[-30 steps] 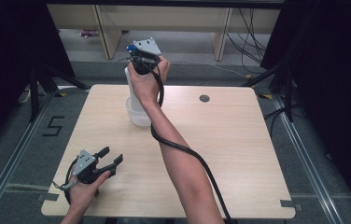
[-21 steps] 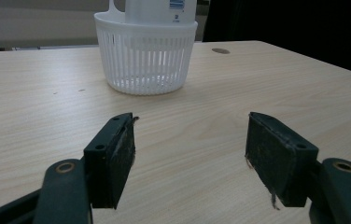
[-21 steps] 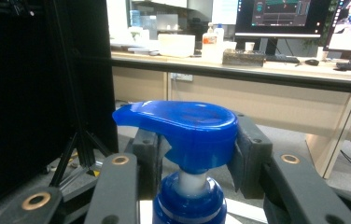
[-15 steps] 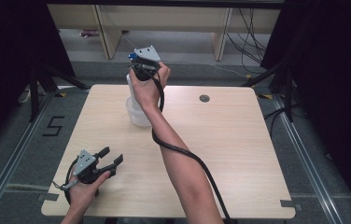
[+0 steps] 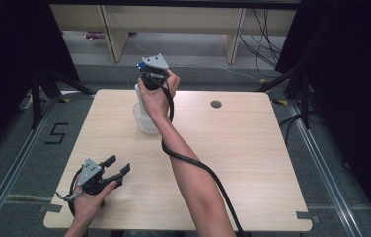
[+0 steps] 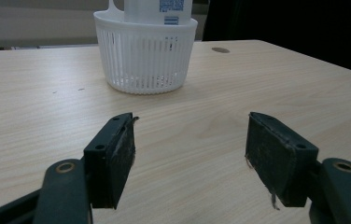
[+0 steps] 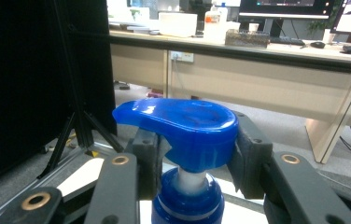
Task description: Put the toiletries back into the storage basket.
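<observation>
Bottle (image 6: 157,10) top cut off; label print unreadable

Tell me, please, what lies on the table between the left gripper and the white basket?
Nothing: in the left gripper view, bare wooden table runs from the open left gripper to the white basket, which holds a bottle.

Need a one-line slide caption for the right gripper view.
Right claw shut on the blue pump head of a bottle, desks and monitors in the background.
</observation>
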{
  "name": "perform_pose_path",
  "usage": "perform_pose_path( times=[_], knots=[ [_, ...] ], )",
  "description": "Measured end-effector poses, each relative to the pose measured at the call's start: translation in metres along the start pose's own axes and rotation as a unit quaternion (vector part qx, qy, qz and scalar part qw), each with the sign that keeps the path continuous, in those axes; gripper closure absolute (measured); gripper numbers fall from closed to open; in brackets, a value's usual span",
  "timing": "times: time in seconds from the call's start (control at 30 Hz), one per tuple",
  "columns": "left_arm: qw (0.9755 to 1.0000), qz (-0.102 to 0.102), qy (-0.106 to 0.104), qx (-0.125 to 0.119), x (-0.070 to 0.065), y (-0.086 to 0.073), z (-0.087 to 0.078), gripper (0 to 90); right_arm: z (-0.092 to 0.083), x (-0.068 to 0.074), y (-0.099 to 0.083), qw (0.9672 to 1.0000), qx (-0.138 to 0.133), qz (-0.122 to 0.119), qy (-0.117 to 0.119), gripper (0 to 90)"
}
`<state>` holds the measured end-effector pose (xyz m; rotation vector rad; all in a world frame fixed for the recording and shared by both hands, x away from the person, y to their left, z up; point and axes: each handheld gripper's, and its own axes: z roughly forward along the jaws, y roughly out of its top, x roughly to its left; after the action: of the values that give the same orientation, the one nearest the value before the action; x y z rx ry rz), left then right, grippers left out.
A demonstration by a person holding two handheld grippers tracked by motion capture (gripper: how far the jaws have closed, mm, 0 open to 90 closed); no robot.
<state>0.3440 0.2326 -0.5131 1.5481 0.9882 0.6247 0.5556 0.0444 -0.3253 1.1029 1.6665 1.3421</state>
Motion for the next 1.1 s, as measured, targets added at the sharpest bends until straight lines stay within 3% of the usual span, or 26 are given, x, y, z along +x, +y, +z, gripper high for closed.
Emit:
perform_pose_path(
  times=[0.07,0.17,0.23,0.4,0.47,0.57,0.6,0.63,0.73,0.87,0.97,1.03,1.1],
  knots=[
    [0.9998,0.011,-0.01,-0.01,0.002,0.0,0.002,32.3,0.002,-0.001,-0.002,1.0,0.001,-0.004,0.002,60.0],
    [0.9999,0.007,-0.006,-0.009,0.001,0.0,0.002,32.3,0.002,0.001,-0.005,0.9999,0.009,0.008,0.002,60.0],
    [1.0,0.0,0.0,0.0,0.0,0.0,0.001,32.3,0.003,0.0,-0.006,0.9999,0.007,-0.008,0.001,60.0],
    [0.9999,0.008,-0.008,-0.009,0.002,0.0,0.002,32.3,0.005,0.001,-0.009,0.9999,0.011,-0.012,0.003,59.9],
    [1.0,0.0,0.0,0.001,0.001,0.0,0.0,32.2,0.005,0.003,-0.011,0.9999,0.013,-0.002,0.006,59.9],
    [0.9999,0.006,-0.007,-0.008,0.002,-0.001,0.002,32.2,0.006,0.003,-0.013,0.9998,0.01,-0.014,0.008,59.9],
    [0.9999,0.009,-0.01,-0.009,0.002,0.0,0.002,32.2,0.006,0.004,-0.013,0.9999,0.012,-0.004,0.007,59.9],
    [0.9998,0.011,-0.011,-0.01,0.002,0.0,0.002,32.2,0.006,0.003,-0.013,0.9998,0.01,-0.017,0.008,59.9],
    [1.0,0.001,0.0,0.002,0.0,0.0,0.0,32.2,0.005,0.003,-0.013,0.9998,0.012,-0.016,0.007,59.9],
    [1.0,0.001,0.0,0.002,0.0,-0.001,0.001,32.2,0.003,0.004,-0.013,0.9996,0.015,-0.022,0.009,59.4],
    [0.9999,0.004,-0.009,-0.009,0.001,-0.001,0.003,32.2,-0.002,0.003,-0.014,0.9992,0.017,-0.034,0.01,59.1],
    [1.0,-0.002,-0.003,0.002,0.0,-0.001,0.002,32.2,-0.002,0.003,-0.014,0.9989,0.015,-0.045,0.009,59.1],
    [0.9999,0.006,-0.013,-0.008,0.001,-0.002,0.004,32.2,-0.004,0.005,-0.015,0.9992,0.017,-0.033,0.014,59.0]
  ],
)
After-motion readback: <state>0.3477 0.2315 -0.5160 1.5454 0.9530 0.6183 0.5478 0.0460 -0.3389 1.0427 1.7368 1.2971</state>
